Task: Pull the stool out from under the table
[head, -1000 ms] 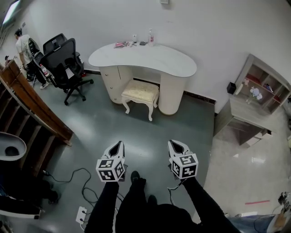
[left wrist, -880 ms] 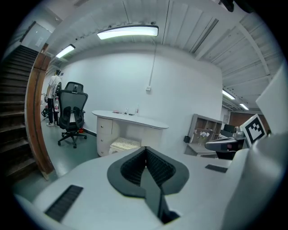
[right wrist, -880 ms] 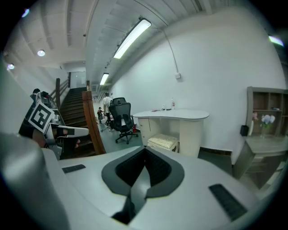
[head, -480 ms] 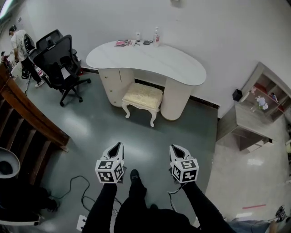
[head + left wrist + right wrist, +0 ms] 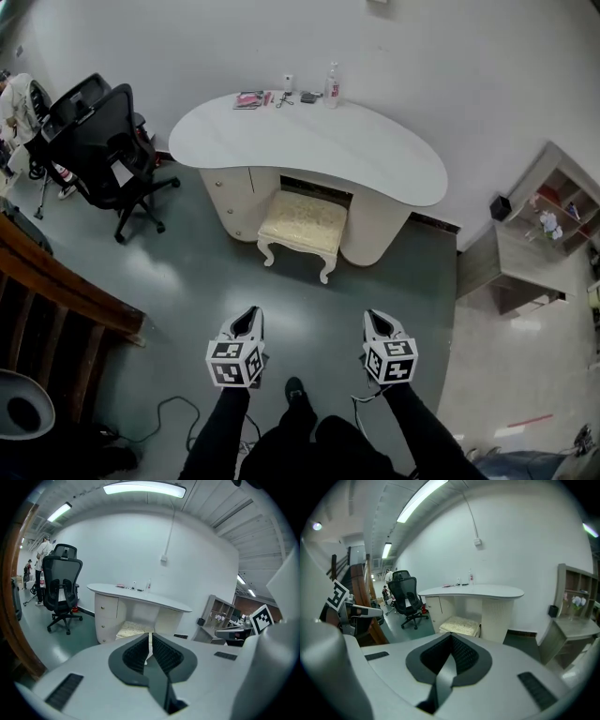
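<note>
stool (image 5: 302, 223) half under bench (image 5: 309, 145), dead ahead, well apart | left gripper (image 5: 247, 317) slightly nearer than right gripper (image 5: 376, 321) | both pressed together, empty

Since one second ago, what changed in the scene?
The person stepped toward the table, so it and the stool sit nearer in the head view. Nothing was grasped or released. The left gripper and right gripper stay shut and empty, and the stool remains tucked under the table.
</note>
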Demonstrator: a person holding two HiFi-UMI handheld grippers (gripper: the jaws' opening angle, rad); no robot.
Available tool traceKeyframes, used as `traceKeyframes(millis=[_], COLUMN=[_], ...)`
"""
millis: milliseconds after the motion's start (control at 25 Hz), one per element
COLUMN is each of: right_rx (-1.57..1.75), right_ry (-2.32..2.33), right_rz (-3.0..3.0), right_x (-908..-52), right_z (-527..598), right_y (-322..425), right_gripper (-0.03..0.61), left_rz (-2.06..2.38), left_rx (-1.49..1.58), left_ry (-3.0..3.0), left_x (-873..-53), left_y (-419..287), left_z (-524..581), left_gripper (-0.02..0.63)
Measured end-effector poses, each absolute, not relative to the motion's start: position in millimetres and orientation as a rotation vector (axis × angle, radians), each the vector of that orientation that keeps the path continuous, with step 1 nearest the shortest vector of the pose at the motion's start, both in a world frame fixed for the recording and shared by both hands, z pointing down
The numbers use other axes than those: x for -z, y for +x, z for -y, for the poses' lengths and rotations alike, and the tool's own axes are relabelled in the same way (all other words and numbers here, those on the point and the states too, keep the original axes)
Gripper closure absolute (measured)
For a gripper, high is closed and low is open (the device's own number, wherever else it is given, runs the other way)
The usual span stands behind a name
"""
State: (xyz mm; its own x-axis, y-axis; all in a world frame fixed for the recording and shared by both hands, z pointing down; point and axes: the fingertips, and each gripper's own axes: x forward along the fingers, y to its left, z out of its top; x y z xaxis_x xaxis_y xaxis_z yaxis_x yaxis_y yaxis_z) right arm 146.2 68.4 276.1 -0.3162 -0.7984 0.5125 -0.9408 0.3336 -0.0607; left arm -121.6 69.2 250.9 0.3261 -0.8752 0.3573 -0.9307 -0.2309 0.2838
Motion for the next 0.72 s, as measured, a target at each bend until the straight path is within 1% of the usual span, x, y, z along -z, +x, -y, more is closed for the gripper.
traceKeyframes(millis=[280,360,400,520,680,720], right_rx=[-0.511,-0.53,-0.54,-0.564,-0.594,-0.605], right_ry=[1.569,1.54,1.519,1.447,1.374,1.367], right_rz=[2.152,2.163,2.169,2.177,2.175,2.176], right_x=[-291.7,-298.1,-302.4,-320.3,-347.1,-354.2], right_z=[-26.7,-17.2,-12.2,1.0,23.5,30.8], right_y=[138.2,131.0,126.9,114.2,100.2,98.3], right_gripper=[0.574,0.574,0.543,0.48,0.428,0.419], left_rz=[1.606,1.614,1.62,1.635,1.649,1.653], left_rx=[-0.171,-0.168,-0.164,-0.173,-0.226,-0.242], left_ry=[2.142,2.119,2.105,2.074,2.056,2.054], left_x=[-266.5,-274.0,-278.4,-293.6,-318.5,-326.0], left_y=[-146.8,-155.6,-160.0,-170.4,-177.6,-178.4], left_z=[-13.7,-1.4,4.6,20.3,45.6,52.8], left_gripper=[0.6,0.586,0.573,0.547,0.483,0.475])
